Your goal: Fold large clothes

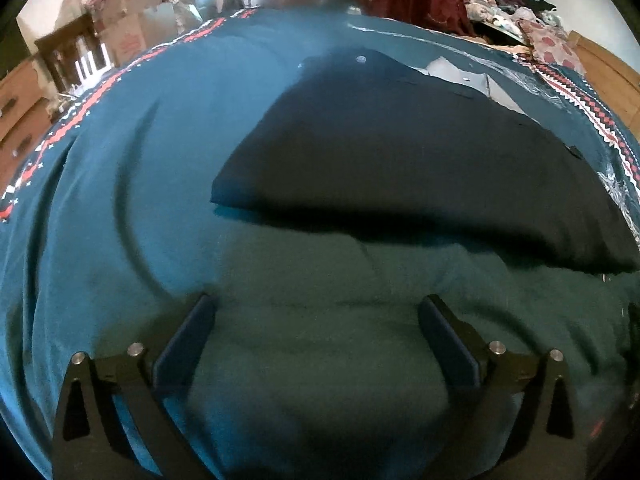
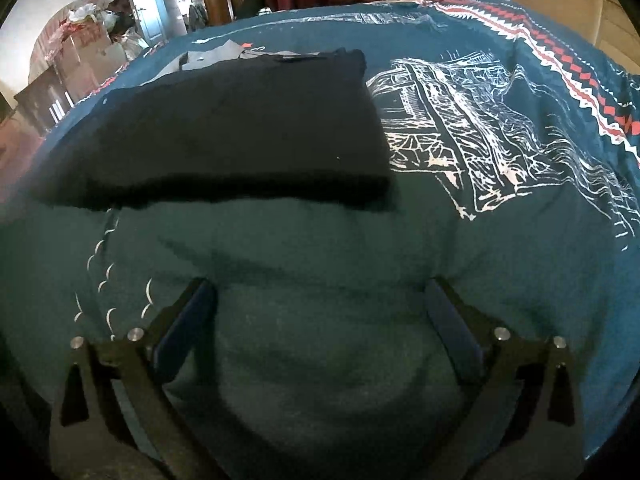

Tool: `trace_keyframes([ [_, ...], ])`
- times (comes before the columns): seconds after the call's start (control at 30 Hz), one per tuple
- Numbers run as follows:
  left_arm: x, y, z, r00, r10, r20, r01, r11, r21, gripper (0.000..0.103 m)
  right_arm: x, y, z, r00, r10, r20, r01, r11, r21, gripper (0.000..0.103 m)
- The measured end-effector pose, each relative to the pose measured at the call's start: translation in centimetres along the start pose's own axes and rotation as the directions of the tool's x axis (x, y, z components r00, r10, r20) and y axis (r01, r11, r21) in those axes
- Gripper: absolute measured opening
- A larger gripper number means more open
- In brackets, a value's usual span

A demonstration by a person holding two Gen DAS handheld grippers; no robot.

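Jaws apart above teal bedspread (image 1: 120, 160), dark garment (image 1: 400, 160) ahead

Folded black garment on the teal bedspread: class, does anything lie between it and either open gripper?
Nothing visible does. Only bare teal bedspread lies between the left gripper and the folded black garment, and likewise ahead of the right gripper. Both grippers are open and empty.

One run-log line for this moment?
left gripper: open, empty | right gripper: open, empty | folded black garment: lying on teal patterned bedspread
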State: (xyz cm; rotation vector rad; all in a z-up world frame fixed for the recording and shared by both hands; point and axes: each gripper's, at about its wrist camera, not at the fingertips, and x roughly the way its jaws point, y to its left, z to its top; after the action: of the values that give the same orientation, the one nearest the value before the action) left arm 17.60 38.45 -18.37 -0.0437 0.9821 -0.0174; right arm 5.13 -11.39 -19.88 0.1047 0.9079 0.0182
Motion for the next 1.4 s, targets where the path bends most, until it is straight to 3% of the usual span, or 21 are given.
trace_keyframes([
  [0.7, 0.5, 0.2, -0.3, 0.999, -0.024, 0.030, 0.025, 0.999, -0.030, 0.103, 0.2, -0.2, 0.0, 1.000, 0.017, 0.023, -0.017, 1.000, 0.020, 0.103],
  [0.87, 0.1, 0.9, 0.1, 0.997, -0.068, 0.023, 0.070, 0.995, -0.074, 0.103, 0.2, -0.3, -0.1, 1.000, 0.020, 0.021, -0.021, 1.000, 0.021, 0.103],
  [0.97, -1.2, 2.4, 0.7, 0.974, -0.219, 0.054, 0.225, 0.953, -0.204, 0.102, 0.2, -0.2, -0.1, 1.000, 0.018, 0.021, -0.019, 1.000, 0.018, 0.103],
  [1.0, -1.6, 3.1, 0.8, 0.950, -0.296, 0.098, 0.312, 0.913, -0.264, 0.102, 0.2, -0.1, -0.1, 1.000, 0.015, 0.021, -0.016, 1.000, 0.015, 0.103],
  [1.07, -1.4, 4.3, 0.7, 0.908, -0.389, 0.158, 0.419, 0.836, -0.354, 0.102, 0.3, 0.0, -0.1, 1.000, 0.013, 0.024, -0.013, 1.000, 0.013, 0.103],
  [1.13, -0.4, 5.1, 0.7, 0.892, -0.409, 0.190, 0.451, 0.795, -0.405, 0.102, 0.4, 0.0, 0.0, 1.000, 0.011, 0.028, -0.011, 1.000, 0.012, 0.103],
  [1.23, 0.4, 5.5, 1.3, 0.883, -0.407, 0.234, 0.470, 0.773, -0.427, 0.101, 0.4, 0.1, 0.1, 0.999, 0.008, 0.032, -0.008, 1.000, 0.007, 0.103],
  [1.4, 2.3, 5.8, 3.8, 0.885, -0.383, 0.265, 0.465, 0.759, -0.455, 0.100, -0.8, 0.6, 0.6, 1.000, -0.012, 0.013, 0.012, 1.000, -0.016, 0.103],
])
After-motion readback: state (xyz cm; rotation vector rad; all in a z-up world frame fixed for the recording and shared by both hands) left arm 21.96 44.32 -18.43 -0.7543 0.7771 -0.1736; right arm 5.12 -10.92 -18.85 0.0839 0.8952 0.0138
